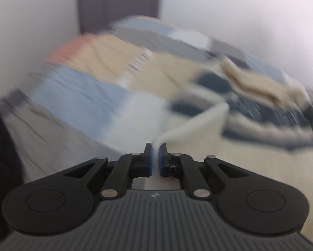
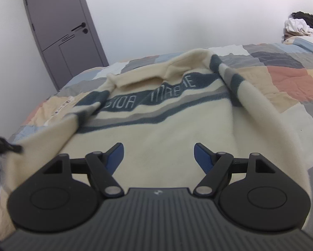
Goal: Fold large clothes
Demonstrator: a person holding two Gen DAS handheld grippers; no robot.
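Note:
A cream sweater (image 2: 167, 129) with dark blue and grey stripes and lettering lies spread on the bed, collar at the far end. Its right sleeve (image 2: 254, 98) is folded across the body. My left gripper (image 1: 155, 146) is shut on the cuff of the left sleeve (image 1: 198, 123), which stretches taut from the blue pads toward the sweater body; this view is motion-blurred. The left gripper also shows as a dark blur at the left edge of the right wrist view (image 2: 1, 144). My right gripper (image 2: 158, 148) is open and empty, hovering just above the sweater's lower body.
A patchwork bedspread (image 2: 286, 79) in blue, grey, beige and salmon covers the bed. A grey door (image 2: 58, 27) stands at the back left against white walls. A pile of clothes (image 2: 300, 25) lies at the far right.

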